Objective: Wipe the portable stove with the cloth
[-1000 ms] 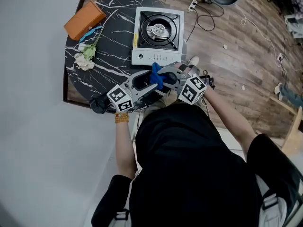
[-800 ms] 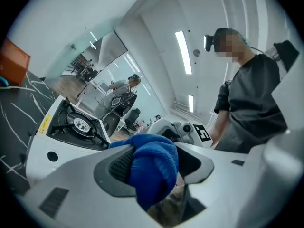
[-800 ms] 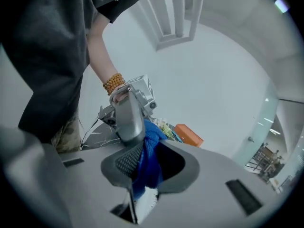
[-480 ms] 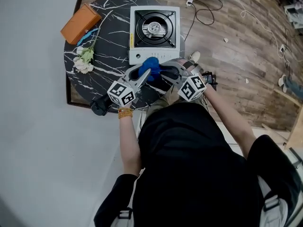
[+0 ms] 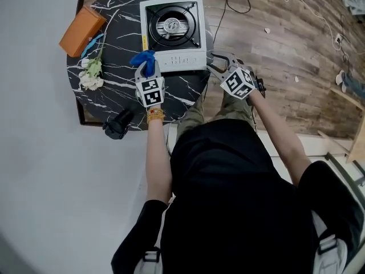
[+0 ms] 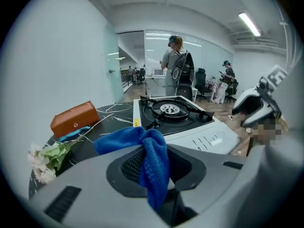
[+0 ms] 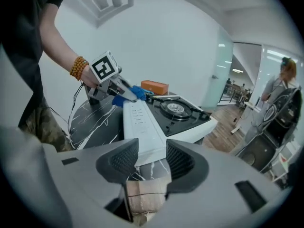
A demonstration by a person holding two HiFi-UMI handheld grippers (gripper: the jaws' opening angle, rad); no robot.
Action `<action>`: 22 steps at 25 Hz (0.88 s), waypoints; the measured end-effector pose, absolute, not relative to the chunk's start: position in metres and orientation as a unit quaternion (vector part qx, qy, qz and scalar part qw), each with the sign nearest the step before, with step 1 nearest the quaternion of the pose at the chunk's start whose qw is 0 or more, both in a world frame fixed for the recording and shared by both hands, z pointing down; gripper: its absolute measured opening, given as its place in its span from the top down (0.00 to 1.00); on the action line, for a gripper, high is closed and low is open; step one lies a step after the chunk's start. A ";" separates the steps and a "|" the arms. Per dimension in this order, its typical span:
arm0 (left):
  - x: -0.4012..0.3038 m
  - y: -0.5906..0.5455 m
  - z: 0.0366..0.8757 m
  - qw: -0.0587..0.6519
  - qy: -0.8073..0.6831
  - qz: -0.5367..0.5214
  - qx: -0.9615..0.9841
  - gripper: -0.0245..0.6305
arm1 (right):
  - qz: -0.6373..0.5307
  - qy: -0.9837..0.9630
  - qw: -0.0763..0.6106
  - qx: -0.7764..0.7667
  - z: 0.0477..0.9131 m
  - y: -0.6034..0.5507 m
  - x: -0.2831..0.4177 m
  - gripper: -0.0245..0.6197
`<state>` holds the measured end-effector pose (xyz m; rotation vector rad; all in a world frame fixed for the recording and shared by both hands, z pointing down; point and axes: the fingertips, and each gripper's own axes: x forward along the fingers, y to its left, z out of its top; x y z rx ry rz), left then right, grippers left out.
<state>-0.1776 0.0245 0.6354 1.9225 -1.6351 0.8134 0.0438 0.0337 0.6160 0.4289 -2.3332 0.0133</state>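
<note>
The left gripper (image 6: 152, 169) is clamped on the cloth (image 6: 154, 158); its jaws have just been closing, and the blue fabric is bunched between the pads, one fold hanging below them and a wider flap spreading out past the tips. The right gripper (image 7: 151, 161) holds nothing; its jaws have just been opening and stand apart, with the stove's near right corner showing beyond the gap, no pad pressing on it.

The stove (image 5: 171, 33) sits square on the round marble table (image 5: 114, 16), burner toward the far side, white control strip toward the person; that strip runs left to right across the head view. The cloth is at the stove's near left corner, just beside the end of the strip; whether it already touches the casing I cannot tell. So the stove lies ahead and to the right of the left gripper, which points down at a slant toward it; the right gripper is at the opposite near corner, just off the table edge.

The left hand is the one placed for the wipe; my judgement is that the stroke has not begun, and that it calls for bringing the flap onto the top or strip, then sweeping right along the long edge. The right gripper looks placed to steady the casing; a light stove may slide if it is pushed unbraced.

An orange case (image 5: 82, 27) and flowers (image 5: 91, 76) lie well to the left, clear of the path.
</note>
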 end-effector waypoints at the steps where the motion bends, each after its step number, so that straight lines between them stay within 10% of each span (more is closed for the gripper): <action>1: -0.180 0.024 0.634 0.252 -0.603 0.289 0.699 0.83 | 0.018 -0.913 0.380 0.149 0.625 0.037 0.040 0.69; 22: -0.149 0.027 0.639 0.320 -0.650 0.272 0.633 0.83 | 0.030 -0.915 0.401 0.027 0.663 0.057 0.032 0.59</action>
